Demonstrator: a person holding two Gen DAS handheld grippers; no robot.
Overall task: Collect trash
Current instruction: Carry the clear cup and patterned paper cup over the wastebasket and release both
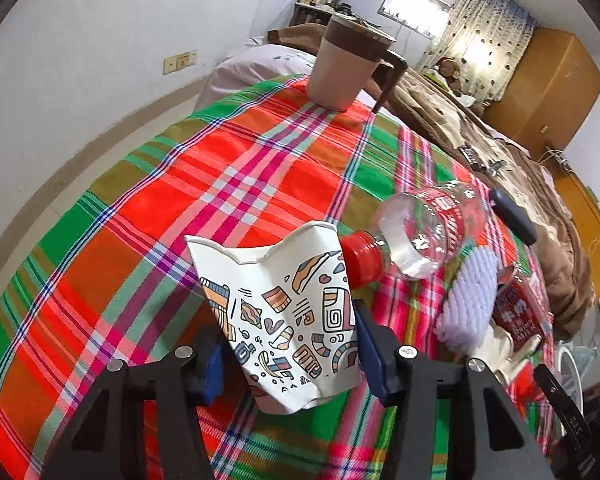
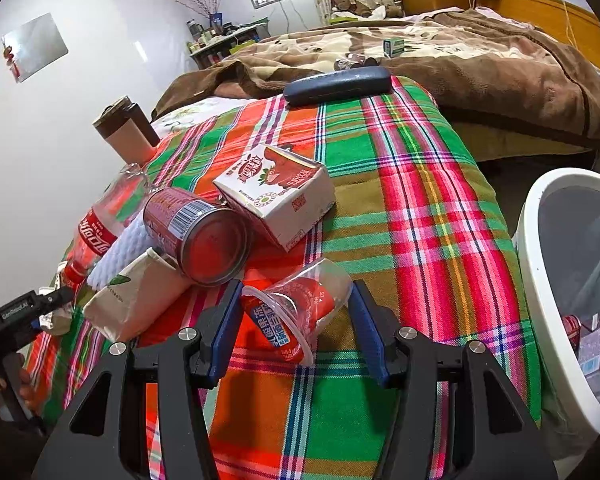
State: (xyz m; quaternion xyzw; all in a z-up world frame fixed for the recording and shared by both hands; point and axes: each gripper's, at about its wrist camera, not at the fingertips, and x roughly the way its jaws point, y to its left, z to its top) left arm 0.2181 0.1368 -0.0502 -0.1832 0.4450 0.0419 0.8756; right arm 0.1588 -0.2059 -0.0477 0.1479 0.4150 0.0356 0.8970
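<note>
My left gripper point(image 1: 290, 344) is shut on a crumpled patterned paper cup point(image 1: 284, 316), held over the plaid tablecloth point(image 1: 180, 208). An empty clear cola bottle point(image 1: 412, 236) with a red cap lies just beyond it. My right gripper point(image 2: 292, 320) straddles a clear plastic cup with a red label point(image 2: 296, 312) lying on the cloth; the blue pads sit at both its sides, and I cannot tell whether they press it. A red can point(image 2: 204, 232), a milk carton point(image 2: 280, 196), a paper bag point(image 2: 136, 296) and white foam netting point(image 2: 120, 252) lie to its left.
A white trash bin point(image 2: 540, 280) with trash inside stands at the table's right edge. A beige and brown mug point(image 1: 344, 68) stands at the far end. A dark glasses case point(image 2: 336, 84) lies at the far edge, by a bed with a brown blanket point(image 2: 480, 64).
</note>
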